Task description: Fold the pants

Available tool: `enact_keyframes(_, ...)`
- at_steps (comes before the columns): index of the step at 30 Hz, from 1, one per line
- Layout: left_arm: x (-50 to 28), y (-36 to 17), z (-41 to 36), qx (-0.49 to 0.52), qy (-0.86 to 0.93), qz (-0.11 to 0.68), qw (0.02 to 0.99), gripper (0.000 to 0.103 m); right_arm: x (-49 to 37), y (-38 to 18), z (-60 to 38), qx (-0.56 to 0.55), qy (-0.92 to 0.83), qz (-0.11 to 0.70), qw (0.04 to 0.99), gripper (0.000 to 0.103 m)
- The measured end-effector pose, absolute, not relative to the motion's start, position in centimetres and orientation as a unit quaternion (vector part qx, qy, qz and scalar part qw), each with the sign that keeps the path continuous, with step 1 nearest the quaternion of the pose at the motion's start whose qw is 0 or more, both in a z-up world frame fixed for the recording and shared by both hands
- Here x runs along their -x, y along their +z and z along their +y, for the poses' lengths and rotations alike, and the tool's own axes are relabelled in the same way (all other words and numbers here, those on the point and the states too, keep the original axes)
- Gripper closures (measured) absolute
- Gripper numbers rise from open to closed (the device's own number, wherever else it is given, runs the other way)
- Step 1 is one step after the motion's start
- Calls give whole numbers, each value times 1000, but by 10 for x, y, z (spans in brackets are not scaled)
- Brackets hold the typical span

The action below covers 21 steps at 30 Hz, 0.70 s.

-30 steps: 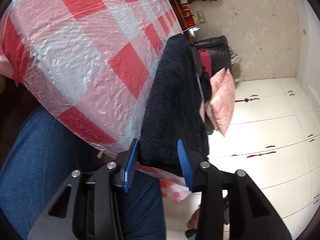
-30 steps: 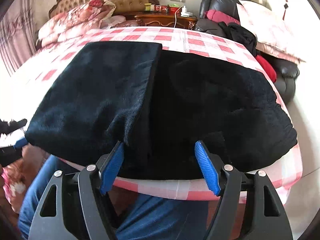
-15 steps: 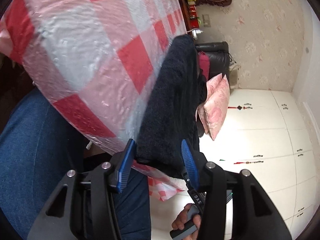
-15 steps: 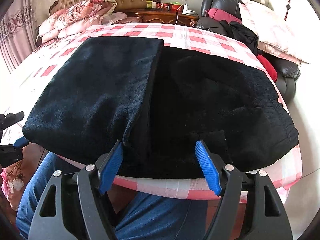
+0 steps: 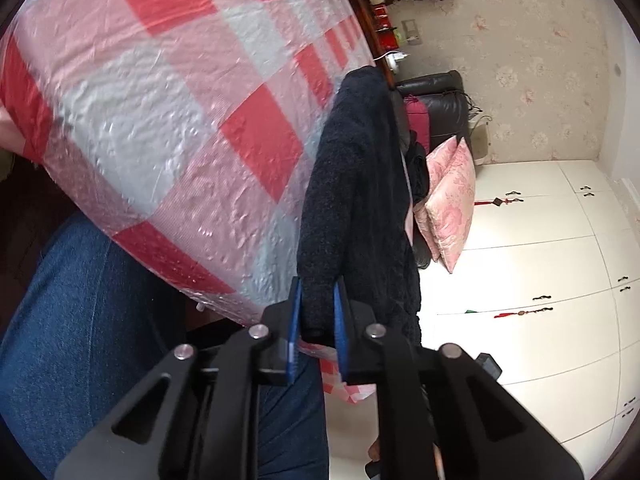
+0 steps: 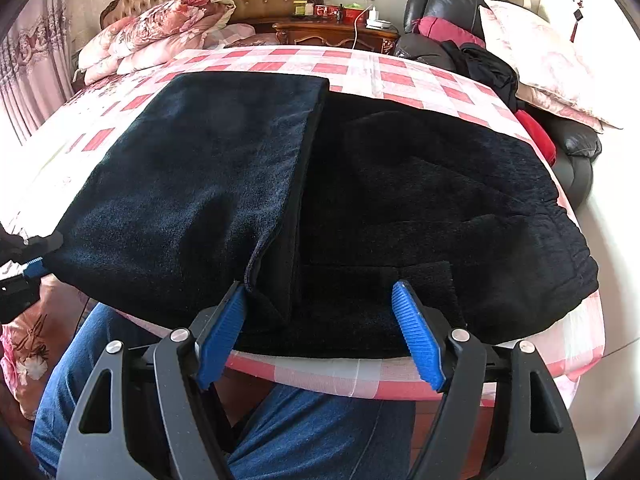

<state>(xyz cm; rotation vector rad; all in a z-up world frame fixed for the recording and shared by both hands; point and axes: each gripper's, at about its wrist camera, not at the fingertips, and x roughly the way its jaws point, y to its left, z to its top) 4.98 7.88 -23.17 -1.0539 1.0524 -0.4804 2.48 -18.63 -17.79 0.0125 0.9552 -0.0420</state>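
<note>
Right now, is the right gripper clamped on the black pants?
No, the right gripper stands wide open, its blue pads spread apart over the near edge of the black pants without pinching the cloth.

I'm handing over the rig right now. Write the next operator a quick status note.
Left gripper: fingers closing on the left edge of the pants, fabric between them.
Right gripper: open, fingers straddling the near edge of the pants, not gripping.
Pants: black fleece, lying flat on the checked bed, left part already folded over the rest.
Left: likely grip with the right too, then make the next fold.
</note>
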Motion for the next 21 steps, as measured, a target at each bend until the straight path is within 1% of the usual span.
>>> enact_keyframes(4, -49, -237, 83, 480, -220, 474, 705, 89, -28, -173, -189, -13, -10, 468, 884, 31)
enact_keyframes(8, -49, -242, 88, 492, -233, 470, 695, 89, -27, -146, -208, -49, -14, 458, 887, 32)
enact_keyframes(12, -47, -249, 92, 511, -239, 466, 682, 81, -44, -100, -210, -55, -23, 436, 898, 31)
enact_keyframes(13, -46, -250, 92, 514, -241, 464, 680, 76, -52, -90, -202, -44, -12, 434, 900, 31)
enact_keyframes(14, -45, -252, 93, 521, -241, 461, 677, 58, -61, -80, -191, -26, -1, 431, 902, 31)
enact_keyframes(15, -44, -252, 93, 525, -244, 456, 676, 52, -73, -66, -175, -3, 7, 423, 906, 30)
enact_keyframes(16, -43, -251, 92, 523, -247, 454, 678, 52, -88, -53, -157, 12, 10, 420, 908, 29)
enact_keyframes(17, -41, -247, 88, 501, -243, 456, 694, 52, -101, -47, -143, 16, 19, 423, 906, 23)
enact_keyframes(19, -38, -240, 81, 474, -234, 453, 717, 55, -136, -42, -107, 27, 62, 443, 894, 21)
enact_keyframes(20, -38, -237, 78, 463, -232, 452, 726, 61, -154, -46, -88, 45, 68, 456, 886, 21)
enact_keyframes(21, -38, -235, 74, 451, -232, 454, 732, 69, -171, -53, -70, 67, 60, 469, 879, 21)
